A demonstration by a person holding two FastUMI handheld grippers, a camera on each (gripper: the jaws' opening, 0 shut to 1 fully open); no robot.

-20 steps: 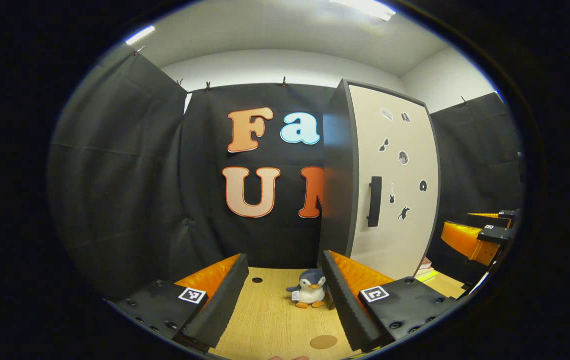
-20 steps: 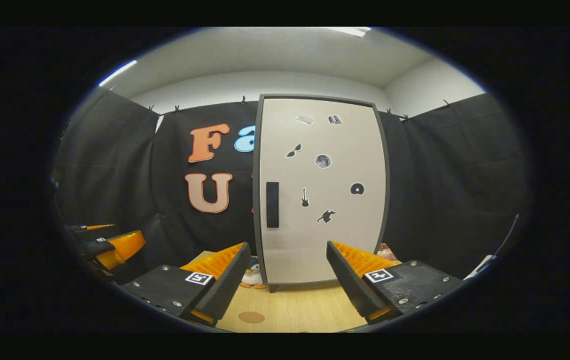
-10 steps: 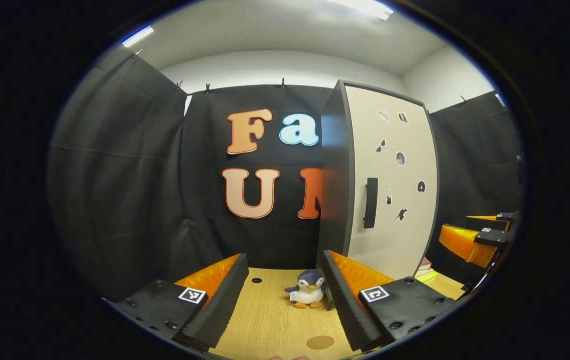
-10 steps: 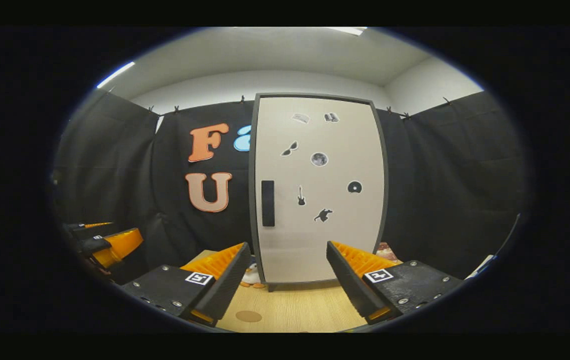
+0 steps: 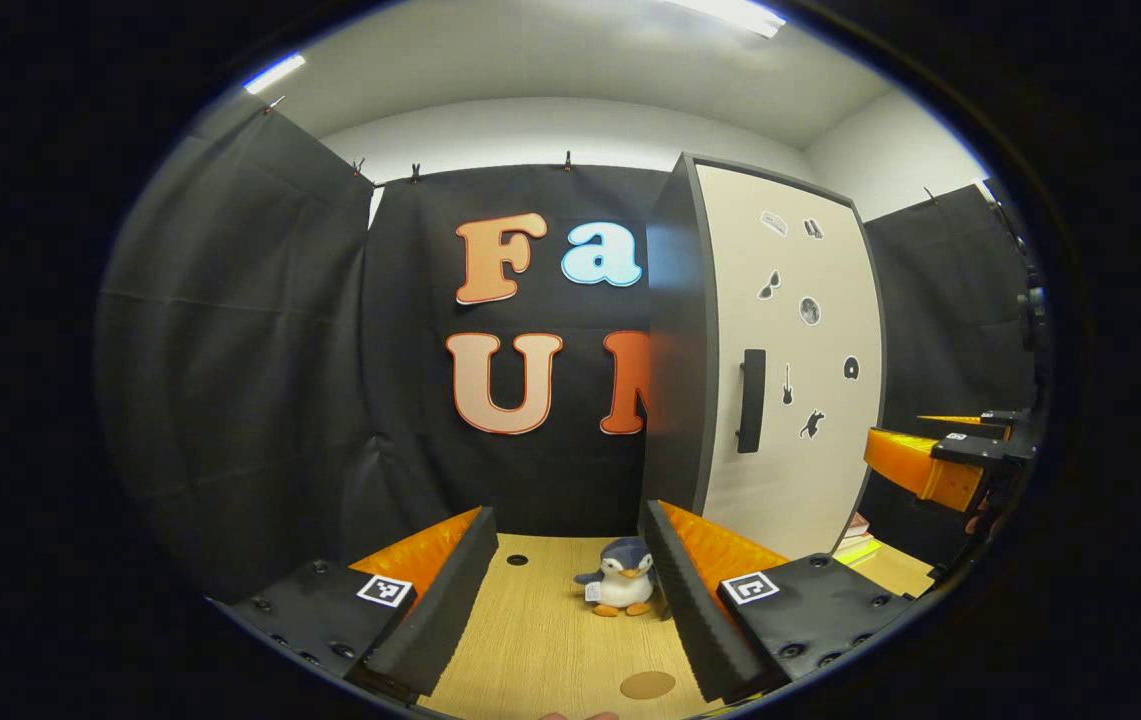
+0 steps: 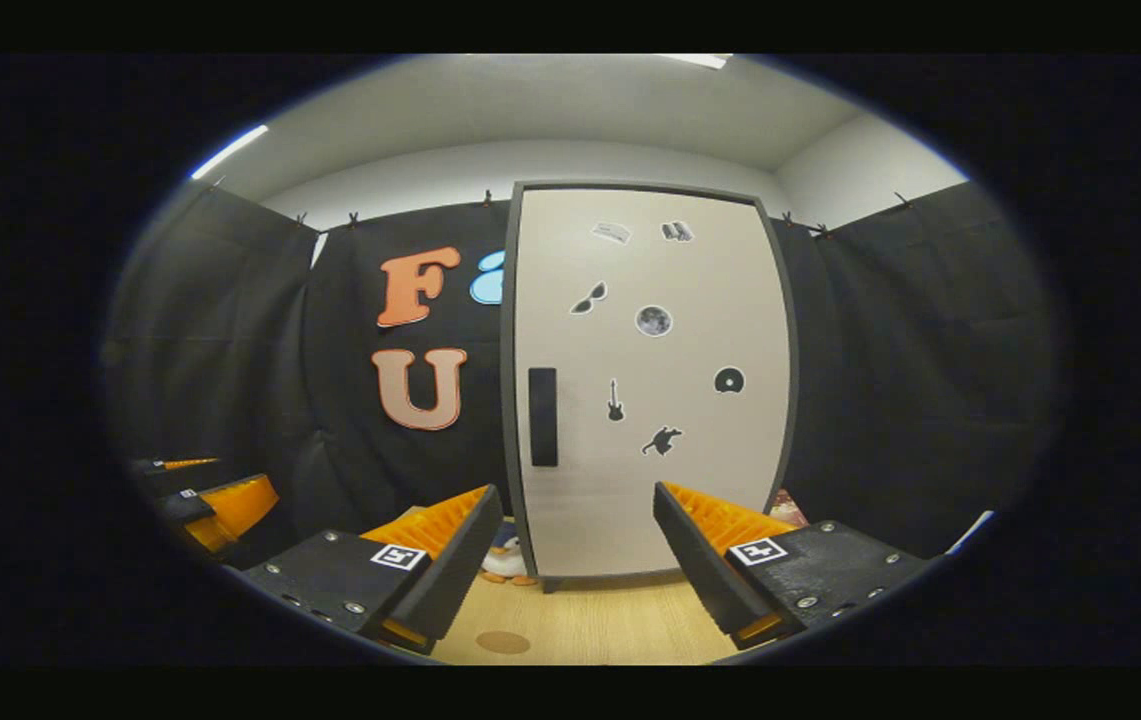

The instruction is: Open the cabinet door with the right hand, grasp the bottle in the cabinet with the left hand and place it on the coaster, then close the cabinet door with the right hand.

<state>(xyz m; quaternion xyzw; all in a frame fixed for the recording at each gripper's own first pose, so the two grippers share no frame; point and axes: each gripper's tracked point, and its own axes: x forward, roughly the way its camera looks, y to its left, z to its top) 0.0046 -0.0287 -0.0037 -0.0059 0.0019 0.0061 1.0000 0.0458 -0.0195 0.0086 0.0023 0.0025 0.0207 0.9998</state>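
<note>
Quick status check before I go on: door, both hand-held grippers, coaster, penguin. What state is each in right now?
Cabinet door: shut, handle untouched.
Right hand-held gripper: open, empty, facing the door, short of the handle.
Left hand-held gripper: open, empty, low over the table.
Coaster: bare, flat on the table.
Penguin: upright on the table, left of the cabinet.

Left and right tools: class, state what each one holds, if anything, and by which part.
Nothing is held. The left tool and the right tool are both open and empty; the cabinet door handle is untouched.
</note>
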